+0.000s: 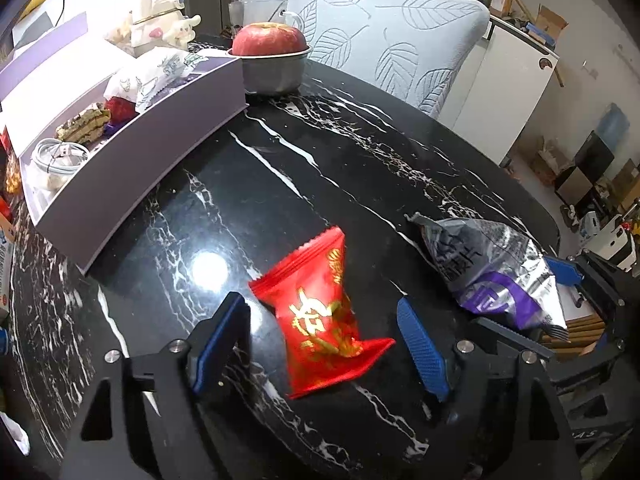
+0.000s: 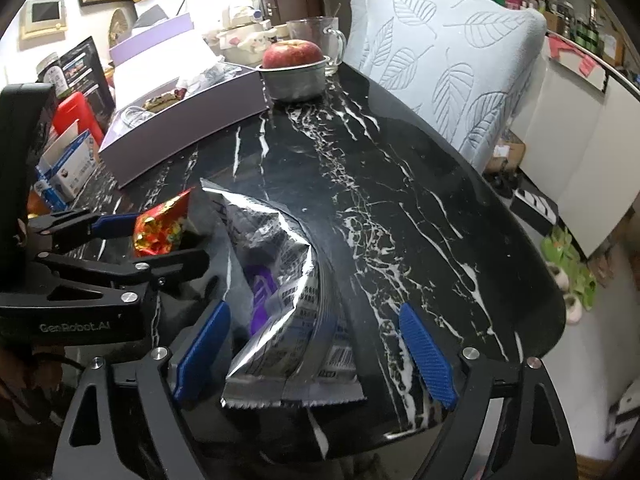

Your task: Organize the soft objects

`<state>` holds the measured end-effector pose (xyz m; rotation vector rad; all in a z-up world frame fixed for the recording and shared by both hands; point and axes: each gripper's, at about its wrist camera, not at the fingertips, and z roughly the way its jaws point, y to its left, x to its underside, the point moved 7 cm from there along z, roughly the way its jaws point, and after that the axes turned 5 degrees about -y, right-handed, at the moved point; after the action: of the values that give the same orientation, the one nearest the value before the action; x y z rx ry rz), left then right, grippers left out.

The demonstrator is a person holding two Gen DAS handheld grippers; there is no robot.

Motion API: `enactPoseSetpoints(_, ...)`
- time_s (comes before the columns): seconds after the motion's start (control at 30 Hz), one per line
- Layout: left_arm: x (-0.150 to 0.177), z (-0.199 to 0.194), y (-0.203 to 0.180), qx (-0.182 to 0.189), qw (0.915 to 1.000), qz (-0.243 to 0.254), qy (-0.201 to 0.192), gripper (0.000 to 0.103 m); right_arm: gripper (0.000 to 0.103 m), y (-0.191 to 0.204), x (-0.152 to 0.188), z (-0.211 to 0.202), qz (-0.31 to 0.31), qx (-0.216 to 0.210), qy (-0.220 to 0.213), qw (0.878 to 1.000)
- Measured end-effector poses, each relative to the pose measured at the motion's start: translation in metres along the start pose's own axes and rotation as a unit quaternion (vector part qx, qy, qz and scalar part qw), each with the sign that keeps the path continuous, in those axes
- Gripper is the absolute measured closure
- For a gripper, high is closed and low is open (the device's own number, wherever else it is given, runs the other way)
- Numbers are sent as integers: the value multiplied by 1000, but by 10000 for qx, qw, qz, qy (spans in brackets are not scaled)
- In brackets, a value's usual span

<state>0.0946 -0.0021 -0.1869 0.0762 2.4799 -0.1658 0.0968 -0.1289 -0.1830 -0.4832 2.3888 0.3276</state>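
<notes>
Evidently early: left gripper (image 1: 324,344) wide around red packet (image 1: 324,316) at 6 o'clock, right gripper (image 2: 316,352) wide around silver packet (image 2: 280,300); neither boxed, purple box (image 1: 140,168) at 10 o'clock partly filled.

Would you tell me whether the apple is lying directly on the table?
No, the apple sits in a metal bowl on the black marble table.

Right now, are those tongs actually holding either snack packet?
No. The left tongs stand open around the red packet, and the right tongs open around the silver packet. Both packets lie on the table.
</notes>
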Motion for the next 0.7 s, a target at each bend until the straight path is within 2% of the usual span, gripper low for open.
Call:
enactPoseSetpoints(0.23, -1, 0, 7, -65, 9999, -5, -137, 25, 15, -1, -4, 3, -104, 39, -87, 9999)
enactPoseSetpoints(0.3, -1, 1, 7, -59, 9999, 4, -141, 25, 19, -2, -5, 3, -85, 39, -114, 9999)
enactPoseSetpoints(0.4, -1, 1, 7, -99, 9998, 33, -157, 27, 31, -6, -7, 3, -77, 103, -149, 9998)
enactPoseSetpoints(0.6, -1, -3, 12, -311, 9992, 44, -233, 57, 59, -7, -8, 2, -171, 192, -187, 9995)
enactPoseSetpoints(0.7, 0, -5, 15, -333, 9991, 31, -245, 62, 62, -8, -7, 1, -125, 157, -198, 9996)
